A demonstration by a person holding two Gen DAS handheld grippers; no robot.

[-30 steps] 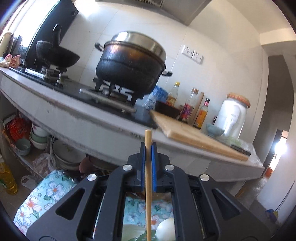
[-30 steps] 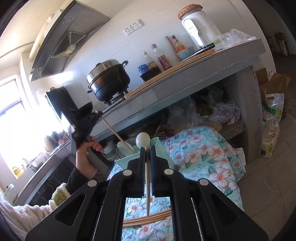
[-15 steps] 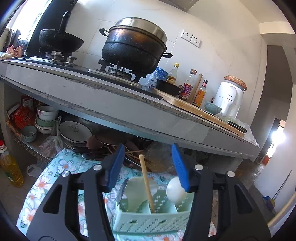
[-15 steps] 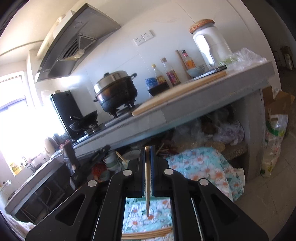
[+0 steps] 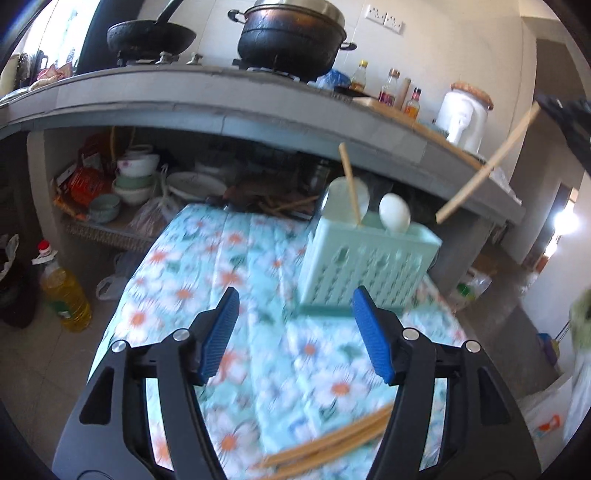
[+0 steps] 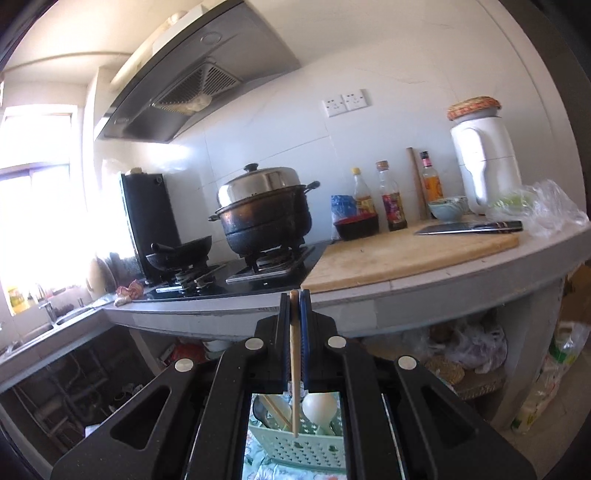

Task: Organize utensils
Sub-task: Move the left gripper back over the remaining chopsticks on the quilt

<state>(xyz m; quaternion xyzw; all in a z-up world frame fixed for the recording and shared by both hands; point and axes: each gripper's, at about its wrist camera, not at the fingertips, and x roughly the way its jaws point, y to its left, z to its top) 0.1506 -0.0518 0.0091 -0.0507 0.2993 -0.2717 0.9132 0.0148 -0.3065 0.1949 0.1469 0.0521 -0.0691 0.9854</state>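
Note:
A mint green utensil basket [image 5: 369,269] stands on the floral cloth [image 5: 229,280]. It holds one wooden chopstick [image 5: 351,188] and a white spoon [image 5: 394,212]. My left gripper [image 5: 293,332] is open and empty, in front of and below the basket. Several loose chopsticks [image 5: 332,441] lie on the cloth near it. My right gripper [image 6: 294,317] is shut on a chopstick [image 6: 294,365], whose lower end hangs over the basket [image 6: 295,446]. That chopstick [image 5: 487,162] shows slanted above the basket's right side in the left wrist view.
A grey counter [image 5: 221,107] overhangs behind the basket, with a black pot [image 6: 264,214], a pan [image 5: 151,35], bottles [image 6: 393,199], a cutting board [image 6: 406,254] and a knife [image 6: 469,227]. Bowls [image 5: 133,181] sit on the shelf underneath. An oil bottle [image 5: 64,291] stands on the floor left.
My left gripper let go of its chopstick in the basket, opened and drew back down. My right gripper carried its chopstick up and over the basket.

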